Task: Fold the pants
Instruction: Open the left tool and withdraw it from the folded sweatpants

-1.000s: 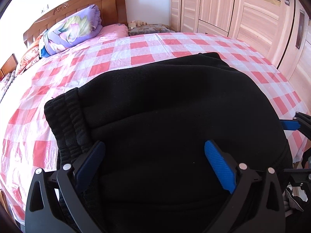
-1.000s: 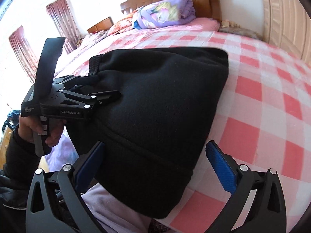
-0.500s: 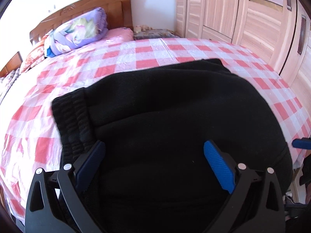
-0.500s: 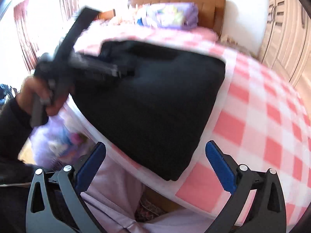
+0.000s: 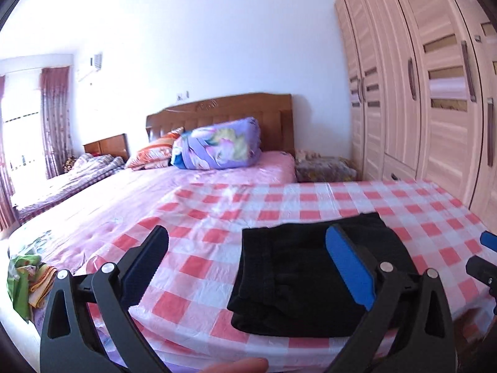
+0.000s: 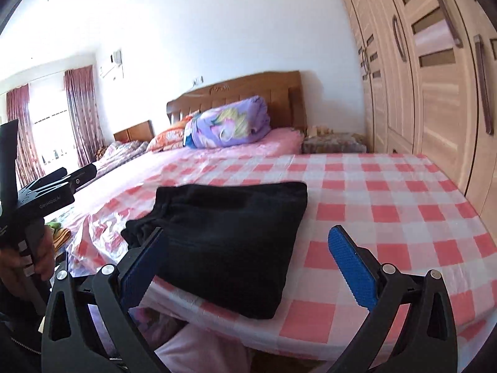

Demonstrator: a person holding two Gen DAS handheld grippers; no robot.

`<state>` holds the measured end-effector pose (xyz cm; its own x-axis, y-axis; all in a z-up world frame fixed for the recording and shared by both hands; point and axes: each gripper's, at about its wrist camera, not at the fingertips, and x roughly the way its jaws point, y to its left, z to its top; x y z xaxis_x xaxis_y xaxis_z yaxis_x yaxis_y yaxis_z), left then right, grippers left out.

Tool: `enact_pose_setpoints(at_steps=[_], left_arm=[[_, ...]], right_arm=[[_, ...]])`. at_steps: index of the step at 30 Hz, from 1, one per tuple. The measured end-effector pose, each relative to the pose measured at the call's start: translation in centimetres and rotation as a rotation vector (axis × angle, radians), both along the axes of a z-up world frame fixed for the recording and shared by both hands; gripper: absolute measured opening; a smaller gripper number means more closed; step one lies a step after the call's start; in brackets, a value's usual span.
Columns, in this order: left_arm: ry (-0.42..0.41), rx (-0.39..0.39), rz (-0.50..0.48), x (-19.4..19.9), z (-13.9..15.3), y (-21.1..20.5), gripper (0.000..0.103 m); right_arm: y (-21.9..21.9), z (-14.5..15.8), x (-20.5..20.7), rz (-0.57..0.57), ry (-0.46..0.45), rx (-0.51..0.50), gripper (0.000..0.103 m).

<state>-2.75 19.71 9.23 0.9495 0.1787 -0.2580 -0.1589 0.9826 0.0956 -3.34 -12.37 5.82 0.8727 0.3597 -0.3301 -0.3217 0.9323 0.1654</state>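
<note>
Folded black fleece pants (image 6: 230, 242) flat on pink-checked bed (image 6: 388, 217) — nearer right gripper (image 6: 248, 264); both jaws open, empty.

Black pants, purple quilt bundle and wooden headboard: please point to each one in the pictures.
black pants (image 6: 230, 242), right wrist view, middle of the folded top layer
purple quilt bundle (image 5: 217, 149), left wrist view, its floral front face
wooden headboard (image 5: 217, 113), left wrist view, the slatted panel
</note>
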Motion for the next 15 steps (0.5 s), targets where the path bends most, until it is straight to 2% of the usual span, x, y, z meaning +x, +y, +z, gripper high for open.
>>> enact_pose_setpoints(at_steps=[2,4,7,10,13,15], left_arm=[[-0.045,0.005,-0.004,-0.6,0.3,-0.7,0.101],[-0.004,0.019,-0.02,-0.1,-0.4,-1.7,0.101],[0.105,-0.007,-0.07,1.3,-3.0,-3.2,0.101],[0.236,-0.025,-0.122,2.6,-6.1,-4.4,0.101],[0.354,-0.039,-0.116,3.7,-8.6,-4.6,0.101],[0.384,-0.041,-0.096,3.8,-9.4,-4.0,0.101]], right_arm=[[0.6,0.4,-0.4,-0.004,-0.019,-0.047,0.099],[1.1,-0.2,-0.2,0.007,0.009,-0.087,0.099],[2.4,-1.7,0.2,0.045,0.079,-0.122,0.099],[3.7,-3.7,1.1,0.045,0.165,-0.207,0.099],[4.1,-5.8,2.3,0.024,0.267,-0.257,0.099],[3.7,-6.3,2.5,0.018,0.295,-0.238,0.099]])
